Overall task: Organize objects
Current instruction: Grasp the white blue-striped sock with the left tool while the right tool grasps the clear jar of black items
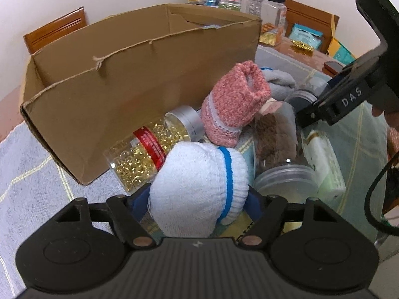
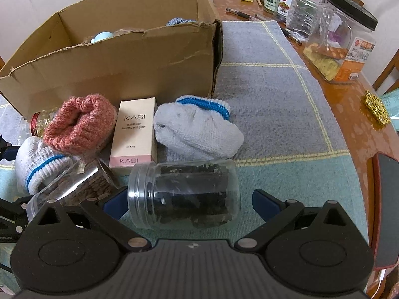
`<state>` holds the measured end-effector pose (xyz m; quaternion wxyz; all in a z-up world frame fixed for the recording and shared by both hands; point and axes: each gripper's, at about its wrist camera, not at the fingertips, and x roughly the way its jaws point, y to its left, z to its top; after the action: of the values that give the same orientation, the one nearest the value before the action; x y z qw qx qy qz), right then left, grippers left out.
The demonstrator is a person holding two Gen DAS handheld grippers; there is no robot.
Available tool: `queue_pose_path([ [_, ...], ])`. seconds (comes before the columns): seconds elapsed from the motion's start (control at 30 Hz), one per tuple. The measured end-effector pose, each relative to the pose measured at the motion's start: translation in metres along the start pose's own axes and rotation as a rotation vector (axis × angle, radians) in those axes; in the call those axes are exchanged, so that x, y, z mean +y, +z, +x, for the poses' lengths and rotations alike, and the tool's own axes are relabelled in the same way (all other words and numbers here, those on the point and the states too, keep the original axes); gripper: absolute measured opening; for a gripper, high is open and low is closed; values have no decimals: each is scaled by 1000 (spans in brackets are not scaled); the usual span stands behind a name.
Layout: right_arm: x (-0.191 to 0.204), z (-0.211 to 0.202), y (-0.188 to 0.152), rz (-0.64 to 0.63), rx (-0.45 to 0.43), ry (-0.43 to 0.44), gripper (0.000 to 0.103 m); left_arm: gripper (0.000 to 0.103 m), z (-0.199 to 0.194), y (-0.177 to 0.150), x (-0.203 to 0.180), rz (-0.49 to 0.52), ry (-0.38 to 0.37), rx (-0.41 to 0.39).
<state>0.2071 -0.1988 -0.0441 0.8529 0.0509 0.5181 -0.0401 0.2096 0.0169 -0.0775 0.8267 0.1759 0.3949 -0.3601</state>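
A pile of objects lies in front of an open cardboard box (image 1: 104, 79), which also shows in the right wrist view (image 2: 119, 59). My left gripper (image 1: 199, 199) has its jaws around a white knit sock with a blue stripe (image 1: 197, 186), touching its sides. Behind it lie a bottle of golden capsules (image 1: 149, 144) and a pink knit sock (image 1: 234, 102). My right gripper (image 2: 189, 201) is open around a clear jar of dark pieces (image 2: 184, 194) lying on its side. A KASI carton (image 2: 134, 132), a grey sock (image 2: 197, 129) and a jar of brown bits (image 2: 74, 184) lie nearby.
A grey-green checked cloth (image 2: 274, 87) covers the wooden table (image 2: 349, 104). At the back stand a black-lidded plastic jar (image 2: 341, 39), a water bottle (image 2: 306, 2) and small bottles. A phone (image 2: 386, 209) lies at the right edge. Wooden chairs (image 1: 54, 30) stand behind.
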Motion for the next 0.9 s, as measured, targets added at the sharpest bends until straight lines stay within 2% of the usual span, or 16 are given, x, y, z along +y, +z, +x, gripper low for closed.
queue_pose_path([
  [0.07,3,0,1,-18,-8,-3,100,74,-1,1,-1,-7,5,-1],
  [0.17,6,2,3,-51,6,-10,84,72,-2,0,-1,-14,12,-3],
  [0.23,7,2,1,-62,12,-13,79,70,-4,-1,0,-20,15,-4],
  [0.6,0,-5,-4,-66,23,-19,79,69,-19,-4,2,-66,17,40],
  [0.9,2,-26,3,-124,17,-6,79,69,-44,13,3,-134,14,57],
])
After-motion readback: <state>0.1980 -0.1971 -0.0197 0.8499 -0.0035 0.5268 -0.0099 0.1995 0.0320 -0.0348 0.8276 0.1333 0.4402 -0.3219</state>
